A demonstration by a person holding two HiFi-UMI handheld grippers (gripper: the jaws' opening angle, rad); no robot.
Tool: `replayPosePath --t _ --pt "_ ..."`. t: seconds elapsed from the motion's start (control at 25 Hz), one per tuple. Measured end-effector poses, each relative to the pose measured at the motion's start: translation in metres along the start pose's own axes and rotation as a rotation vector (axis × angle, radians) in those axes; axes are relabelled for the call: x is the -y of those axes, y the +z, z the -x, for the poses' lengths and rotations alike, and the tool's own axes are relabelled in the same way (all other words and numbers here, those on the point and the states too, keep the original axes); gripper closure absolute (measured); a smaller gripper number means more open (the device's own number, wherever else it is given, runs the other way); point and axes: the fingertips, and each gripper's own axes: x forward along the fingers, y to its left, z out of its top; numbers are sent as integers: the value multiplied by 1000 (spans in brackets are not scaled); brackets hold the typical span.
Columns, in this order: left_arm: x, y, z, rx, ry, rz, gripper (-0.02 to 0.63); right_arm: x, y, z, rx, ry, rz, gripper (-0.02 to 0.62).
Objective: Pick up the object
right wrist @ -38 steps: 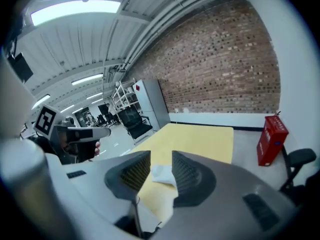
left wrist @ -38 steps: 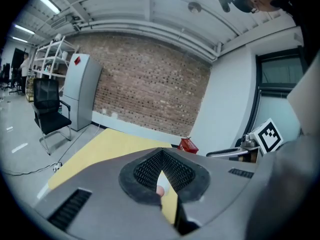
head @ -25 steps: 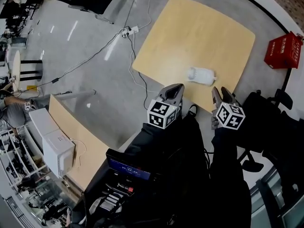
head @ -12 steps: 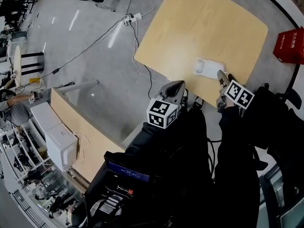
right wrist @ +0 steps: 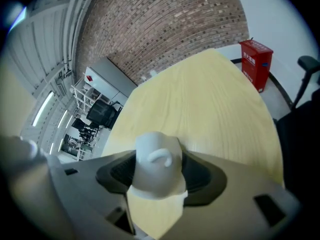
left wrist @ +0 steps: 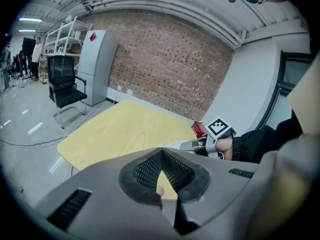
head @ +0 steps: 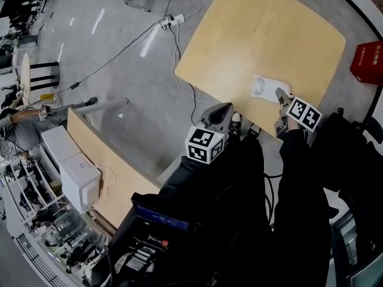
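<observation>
Pale wood worktop point(head: 263, 34): white object point(head: 263, 87) lies btwn right gripper point(head: 280, 95) fingers, just opened wide, not clamping. Its long axis approx. follows them. Left gripper point(head: 222, 109) fingers together, empty, farther off.

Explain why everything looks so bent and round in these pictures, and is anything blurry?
Head view: a wide lens bows the wooden table's edges, and lamp glare streaks the grey floor. Left gripper view: a black ring frames the picture, and the brick wall curves. Right gripper view: the white object, close to the lens, looks soft, while the red box behind is sharper.
</observation>
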Motion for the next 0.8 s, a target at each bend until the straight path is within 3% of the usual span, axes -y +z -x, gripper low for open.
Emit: replayPosePath --t 0.12,0.4,0.6,0.8 --pt "-3 0 1 -1 3 5 607 -1 1 -1 3 -9 5 328" --pt "0 5 2 11 -5 -9 607 -8 -5 13 26 -16 123 347" --pt "7 17 4 31 -25 -30 607 -27 9 40 108 1 246 348" --pt "25 42 12 82 -57 -65 607 -65 35 95 271 71 328 348"
